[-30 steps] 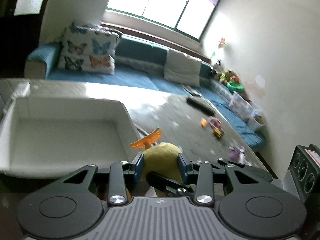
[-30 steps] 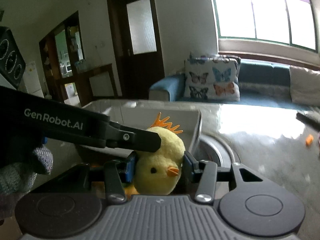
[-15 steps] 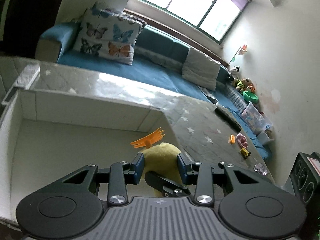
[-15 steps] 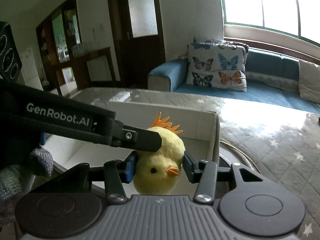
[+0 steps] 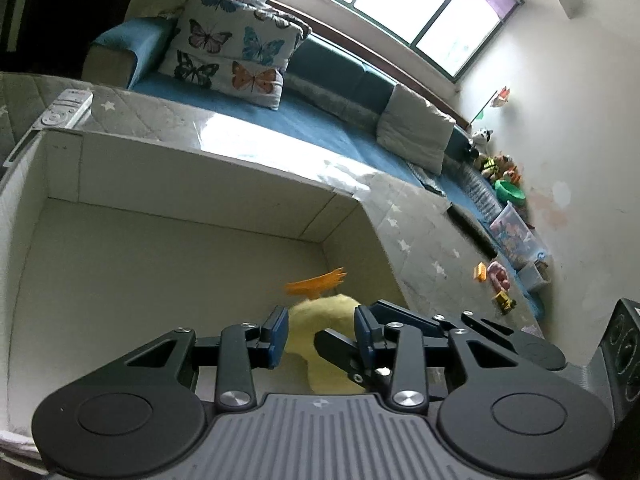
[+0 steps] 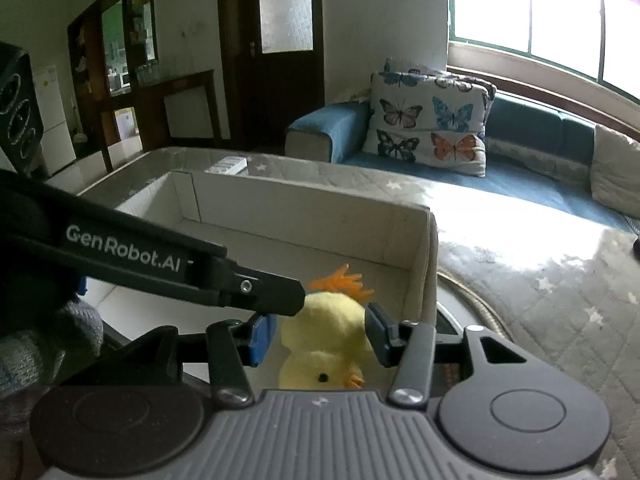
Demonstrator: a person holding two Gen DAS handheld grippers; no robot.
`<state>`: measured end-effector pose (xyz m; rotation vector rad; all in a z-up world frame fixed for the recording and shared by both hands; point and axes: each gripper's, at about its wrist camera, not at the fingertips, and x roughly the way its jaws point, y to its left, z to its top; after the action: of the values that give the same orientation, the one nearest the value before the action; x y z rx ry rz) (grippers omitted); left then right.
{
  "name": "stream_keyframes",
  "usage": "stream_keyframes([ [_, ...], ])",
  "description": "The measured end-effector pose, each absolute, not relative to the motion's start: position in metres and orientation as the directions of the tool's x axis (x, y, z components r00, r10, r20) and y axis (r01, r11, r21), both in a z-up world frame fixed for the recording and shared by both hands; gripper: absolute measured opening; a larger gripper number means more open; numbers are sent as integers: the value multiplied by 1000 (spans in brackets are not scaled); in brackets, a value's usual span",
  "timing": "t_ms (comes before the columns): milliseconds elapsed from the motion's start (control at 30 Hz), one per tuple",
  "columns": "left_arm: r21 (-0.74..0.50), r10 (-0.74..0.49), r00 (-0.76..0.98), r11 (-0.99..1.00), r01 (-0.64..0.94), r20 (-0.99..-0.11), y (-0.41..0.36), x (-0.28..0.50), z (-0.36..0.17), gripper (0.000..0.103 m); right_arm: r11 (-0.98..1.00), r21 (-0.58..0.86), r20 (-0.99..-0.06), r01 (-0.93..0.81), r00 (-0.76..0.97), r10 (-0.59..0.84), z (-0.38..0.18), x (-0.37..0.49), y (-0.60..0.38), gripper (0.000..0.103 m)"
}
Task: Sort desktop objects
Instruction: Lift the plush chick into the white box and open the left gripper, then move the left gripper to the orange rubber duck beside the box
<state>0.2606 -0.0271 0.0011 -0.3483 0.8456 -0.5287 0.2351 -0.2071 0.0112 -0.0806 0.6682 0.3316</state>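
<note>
A yellow plush chick (image 6: 328, 340) with an orange comb hangs over the inside of a white cardboard box (image 6: 304, 208), near its right wall. Both grippers have spread jaws with gaps beside the chick. My right gripper (image 6: 320, 338) is open around it. My left gripper (image 5: 320, 336) is open too, with the chick (image 5: 324, 320) between its blue pads. The left gripper's finger crosses the right wrist view in front of the chick. The box floor (image 5: 160, 264) is bare.
A white remote (image 5: 64, 110) lies on the quilted table cover beyond the box. Small toys (image 5: 496, 276) and a black remote (image 5: 472, 228) lie on the table to the right. A blue sofa with a butterfly pillow (image 6: 428, 120) stands behind.
Both grippers carried the chick forward over the box and lower into it. Their jaws have widened, and the chick has slipped down between them.
</note>
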Motion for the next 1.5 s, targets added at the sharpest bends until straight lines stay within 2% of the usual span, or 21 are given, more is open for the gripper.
stream_keyframes([
  [200,-460,-559,574,826,326,-598,-27,238,16,39,936,20,-585,-352,755,297,28,206,-213,50],
  [333,-450,-552,588,831,328,-591,-26,220,23,39,934,24,-567,-358,764,307,36,184,-219,56],
  [533,-428,-541,601,839,337,-588,-24,190,28,39,927,35,-557,-374,763,329,42,149,-228,56],
  [967,-392,-523,586,852,347,-619,-15,143,18,39,903,69,-594,-424,710,378,28,95,-224,57],
  [1500,-429,-543,484,839,333,-686,-28,147,-12,38,913,92,-654,-398,667,357,-1,97,-221,58],
])
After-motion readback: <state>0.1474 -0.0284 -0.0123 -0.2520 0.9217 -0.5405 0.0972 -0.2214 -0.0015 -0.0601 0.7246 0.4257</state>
